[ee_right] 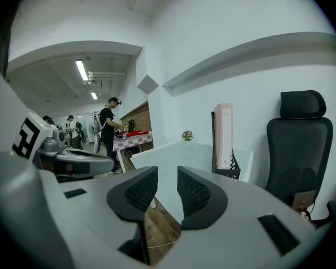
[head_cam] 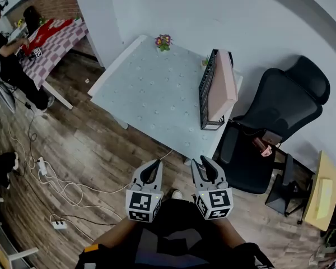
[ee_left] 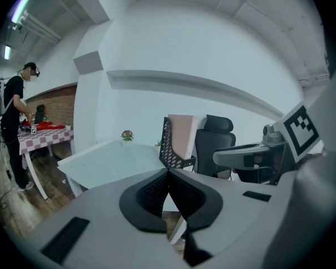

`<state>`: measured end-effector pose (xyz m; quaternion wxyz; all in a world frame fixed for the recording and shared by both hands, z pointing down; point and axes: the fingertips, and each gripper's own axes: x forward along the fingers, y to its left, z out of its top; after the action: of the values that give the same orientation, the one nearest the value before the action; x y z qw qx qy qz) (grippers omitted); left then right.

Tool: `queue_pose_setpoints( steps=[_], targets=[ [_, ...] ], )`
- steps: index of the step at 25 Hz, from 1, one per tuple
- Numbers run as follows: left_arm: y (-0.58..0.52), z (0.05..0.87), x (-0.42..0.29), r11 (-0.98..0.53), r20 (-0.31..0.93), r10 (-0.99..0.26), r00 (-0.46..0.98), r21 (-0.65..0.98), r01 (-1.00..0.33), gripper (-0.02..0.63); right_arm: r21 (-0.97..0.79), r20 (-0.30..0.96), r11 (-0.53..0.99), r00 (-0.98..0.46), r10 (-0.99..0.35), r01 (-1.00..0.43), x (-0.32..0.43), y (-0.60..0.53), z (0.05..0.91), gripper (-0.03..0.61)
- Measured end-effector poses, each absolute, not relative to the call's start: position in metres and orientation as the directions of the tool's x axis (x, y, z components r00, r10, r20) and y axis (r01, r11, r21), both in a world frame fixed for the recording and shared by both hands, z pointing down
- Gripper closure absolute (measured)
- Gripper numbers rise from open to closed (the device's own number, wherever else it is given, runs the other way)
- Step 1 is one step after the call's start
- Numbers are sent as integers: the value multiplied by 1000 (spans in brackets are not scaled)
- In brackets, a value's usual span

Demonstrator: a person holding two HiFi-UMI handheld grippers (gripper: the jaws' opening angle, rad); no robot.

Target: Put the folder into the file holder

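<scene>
A pink folder (head_cam: 224,83) stands upright in a black mesh file holder (head_cam: 205,97) at the right end of the pale table (head_cam: 151,88). Both grippers hover over the wood floor short of the table's near edge, close to my body. My left gripper (head_cam: 154,164) is shut, its pads meeting at the tips (ee_left: 168,171), with nothing in them. My right gripper (head_cam: 204,161) is drawn in to a narrow slit (ee_right: 167,172) and holds nothing. The left gripper view shows the folder (ee_left: 182,134) and holder (ee_left: 167,147) ahead; the right gripper view shows the folder (ee_right: 223,133) too.
A small flower pot (head_cam: 163,41) sits at the table's far edge. A black office chair (head_cam: 280,111) stands right of the table, near the holder. Cables and power strips (head_cam: 50,172) lie on the floor at left. A person (head_cam: 0,38) works at a checkered table far left.
</scene>
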<state>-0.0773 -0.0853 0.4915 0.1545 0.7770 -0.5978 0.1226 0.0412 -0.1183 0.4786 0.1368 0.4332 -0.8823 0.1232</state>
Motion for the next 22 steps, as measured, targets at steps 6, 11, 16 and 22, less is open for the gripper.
queue_pose_setpoints(
  steps=[6, 11, 16, 22],
  targets=[
    [-57, 499, -51, -205, 380, -898, 222, 84, -975, 607, -120, 344, 648, -644, -683, -752, 62, -91, 486, 456],
    [-46, 499, -43, -195, 374, -904, 207, 69, -978, 607, -134, 340, 683, -681, -649, -718, 65, -75, 488, 456],
    [-43, 490, -40, -204, 362, -909, 209, 52, -978, 607, -133, 338, 683, -681, -650, -718, 67, -71, 484, 456],
    [-41, 488, -37, -209, 352, -911, 212, 48, -977, 607, -121, 330, 675, -671, -664, -728, 71, -68, 483, 454]
  ],
)
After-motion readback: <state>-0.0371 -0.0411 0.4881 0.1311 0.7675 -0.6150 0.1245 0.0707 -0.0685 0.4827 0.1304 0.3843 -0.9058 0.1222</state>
